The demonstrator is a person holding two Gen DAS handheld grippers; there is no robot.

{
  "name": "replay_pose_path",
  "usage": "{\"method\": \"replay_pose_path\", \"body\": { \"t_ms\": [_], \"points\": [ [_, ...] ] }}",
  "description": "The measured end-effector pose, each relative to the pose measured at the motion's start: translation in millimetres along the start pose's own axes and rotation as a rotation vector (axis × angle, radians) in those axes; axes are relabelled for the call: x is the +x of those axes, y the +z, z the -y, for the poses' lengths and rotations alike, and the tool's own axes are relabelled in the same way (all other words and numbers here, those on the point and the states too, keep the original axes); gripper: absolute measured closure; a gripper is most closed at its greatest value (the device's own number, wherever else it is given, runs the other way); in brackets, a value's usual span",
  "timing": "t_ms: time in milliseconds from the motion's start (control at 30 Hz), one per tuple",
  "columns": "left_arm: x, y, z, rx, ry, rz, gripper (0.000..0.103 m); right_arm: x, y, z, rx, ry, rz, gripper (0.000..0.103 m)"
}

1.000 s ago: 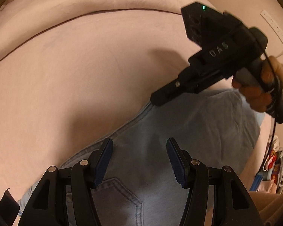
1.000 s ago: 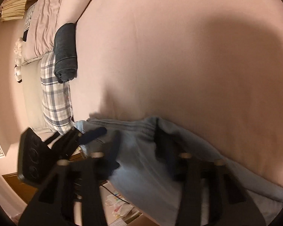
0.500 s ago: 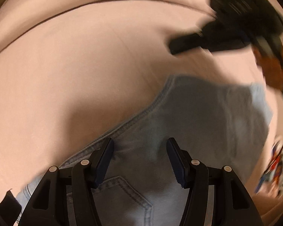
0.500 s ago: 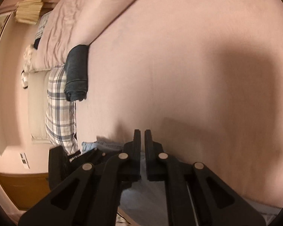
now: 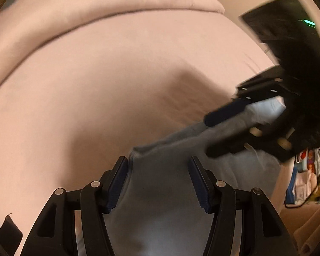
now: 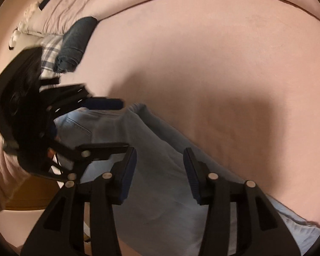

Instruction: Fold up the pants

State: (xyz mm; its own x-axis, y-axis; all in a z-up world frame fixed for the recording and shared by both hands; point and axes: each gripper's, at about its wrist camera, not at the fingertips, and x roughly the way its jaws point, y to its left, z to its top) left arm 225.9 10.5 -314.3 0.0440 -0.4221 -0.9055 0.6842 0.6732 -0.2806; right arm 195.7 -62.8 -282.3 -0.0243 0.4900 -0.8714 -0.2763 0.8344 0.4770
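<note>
Now the largest thing in both views is the pale pink bedsheet (image 6: pixel 213 59), which fills the upper and middle frame. The light blue denim pants (image 6: pixel 160 170) lie on it near the bed's edge, low in each view. In the right wrist view their long axis runs as a band from a back pocket at middle left down to the lower right corner, so the seat end points toward the left gripper (image 6: pixel 108 125) and the leg end trails off lower right. In the left wrist view the same cloth runs from bottom centre up toward the right edge. The change is in the right gripper (image 6: pixel 160 175). Half a second ago its fingers were pressed together above the sheet; now they are spread wide with denim lying between them, and nothing is pinched. The left gripper (image 5: pixel 160 181) is as wide apart as before, its left pad just touching the pants' edge, with no grip on them. Seen from the left wrist, the right gripper (image 5: pixel 221 131) straddles the cloth at middle right, blurred. I judge both tools are positioned for a grasp ahead of the next fold. A rolled dark blue garment (image 6: pixel 74 42) sits at upper left, well apart.
</note>
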Motion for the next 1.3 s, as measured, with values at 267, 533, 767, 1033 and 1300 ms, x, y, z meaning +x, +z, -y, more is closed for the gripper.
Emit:
{"method": "replay_pose_path", "body": {
  "t_ms": [267,533,767,1033,1300],
  "points": [
    [-0.2,0.6,-11.0,0.013,-0.05,0.009,0.094,-0.9,-4.9,20.2,0.082,0.022,0.044,0.057],
    [5.2,-8.6,3.0,0.056,0.102,0.072,0.094,-0.2,-17.0,12.7,0.089,0.05,0.045,0.057],
    [10.5,-4.5,-15.5,-0.102,0.036,0.045,0.089,24.8,-22.7,10.2,0.096,0.03,-0.003,0.057],
    [-51.8,-58.7,-17.8,-0.247,0.032,0.151,0.089,11.7,-34.6,15.4,0.161,0.052,0.035,0.057],
    [-67.1,-165.4,-40.9,-0.497,0.143,0.084,0.089,-37.6,-113.2,103.4,0.456,0.014,0.132,0.064]
  ]
}}
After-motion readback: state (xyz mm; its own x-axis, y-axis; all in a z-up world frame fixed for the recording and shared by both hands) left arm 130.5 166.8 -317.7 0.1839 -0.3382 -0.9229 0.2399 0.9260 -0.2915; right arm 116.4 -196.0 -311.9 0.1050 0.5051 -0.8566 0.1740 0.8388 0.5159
